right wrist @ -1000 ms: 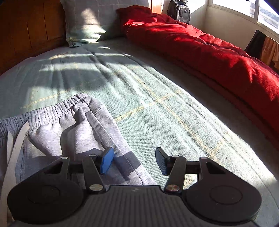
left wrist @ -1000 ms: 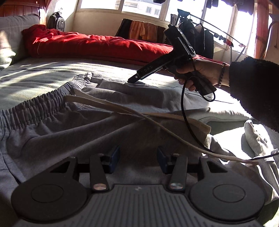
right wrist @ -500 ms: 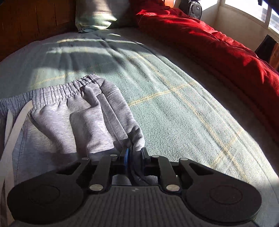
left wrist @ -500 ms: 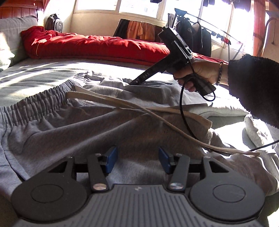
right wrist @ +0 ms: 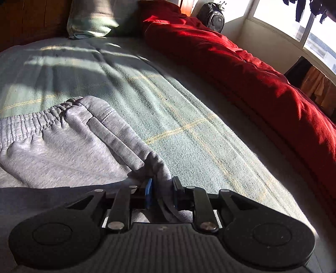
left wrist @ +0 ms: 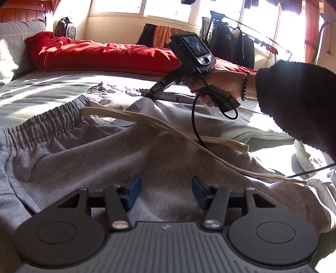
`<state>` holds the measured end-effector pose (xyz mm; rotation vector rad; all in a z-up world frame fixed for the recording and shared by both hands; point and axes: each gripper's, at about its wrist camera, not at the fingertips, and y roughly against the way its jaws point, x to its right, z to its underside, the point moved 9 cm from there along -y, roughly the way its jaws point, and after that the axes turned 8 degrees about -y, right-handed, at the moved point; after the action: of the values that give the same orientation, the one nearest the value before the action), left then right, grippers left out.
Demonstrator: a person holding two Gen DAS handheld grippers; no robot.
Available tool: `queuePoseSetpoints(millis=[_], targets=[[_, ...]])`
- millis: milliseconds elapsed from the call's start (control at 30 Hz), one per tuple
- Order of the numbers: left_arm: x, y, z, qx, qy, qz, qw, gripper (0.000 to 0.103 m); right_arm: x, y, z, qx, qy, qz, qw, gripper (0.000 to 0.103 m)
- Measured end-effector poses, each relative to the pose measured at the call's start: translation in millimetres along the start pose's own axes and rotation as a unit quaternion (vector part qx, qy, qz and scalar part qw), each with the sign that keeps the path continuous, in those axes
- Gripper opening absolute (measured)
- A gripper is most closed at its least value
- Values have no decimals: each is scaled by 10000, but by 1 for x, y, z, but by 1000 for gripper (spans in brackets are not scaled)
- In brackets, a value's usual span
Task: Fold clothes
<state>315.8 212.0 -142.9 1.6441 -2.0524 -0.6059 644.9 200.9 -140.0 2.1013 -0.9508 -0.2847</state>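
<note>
Grey sweatpants (left wrist: 130, 151) lie spread on the bed (right wrist: 189, 117), waistband toward the headboard end, one side edge running along the middle of the blanket. Soft, floppy fleece, fairly light, not slippery; it will sag and drag, so you want to grab doubled edges or seams, not flat cloth. Best holds by my read: the elastic waistband (left wrist: 50, 124) corner and the side seam fold.

Your right gripper (right wrist: 160, 194) has a bunched ridge of the side edge between its jaws; the jaws are opening and the cloth looks only loosely caught, the blue pad (right wrist: 148, 193) just beside it. Your left gripper (left wrist: 164, 192) hangs over the middle of the pants, jaws spread and still widening, nothing between them.

Left view only: your right hand (left wrist: 218, 84) on the handle, dark sleeve (left wrist: 298, 100), the long cream drawstring (left wrist: 163, 128) trailing across the pants, the black cable crossing it. Watch that string, it could snag. Right view only: the fold ridge at the jaws, the bare blanket between the pants and the red duvet (right wrist: 241, 58), the pillow (right wrist: 92, 19).
</note>
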Motion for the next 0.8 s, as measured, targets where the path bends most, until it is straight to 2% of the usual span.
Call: queuePoseSetpoints(millis=[67,133,200,367,533,667,800], targets=[[1,1,1,2,-20,-9,10000,56,5,21,-7,122,85,-27,9999,36],[1,1,1,2,-18,-15,10000,56,13,51,-12,266,253,-112,9993,50],[1,1,2,7,-33,-27,10000,57,29,77,-9,245,409,-78,9988,55],[2,2,3,-32,-57,-64,10000,57,88,114,33,-227,433,366,9981,55],[4,8,1,-117,-93,-106,9998,57,145,121,93,-643,59,579,9962,55],[6,7,1,-214,-172,-214,9994,57,177,113,124,-705,-321,565,9954,55],[11,2,0,-332,-282,-299,9986,57,190,98,143,-708,-497,347,9956,55]])
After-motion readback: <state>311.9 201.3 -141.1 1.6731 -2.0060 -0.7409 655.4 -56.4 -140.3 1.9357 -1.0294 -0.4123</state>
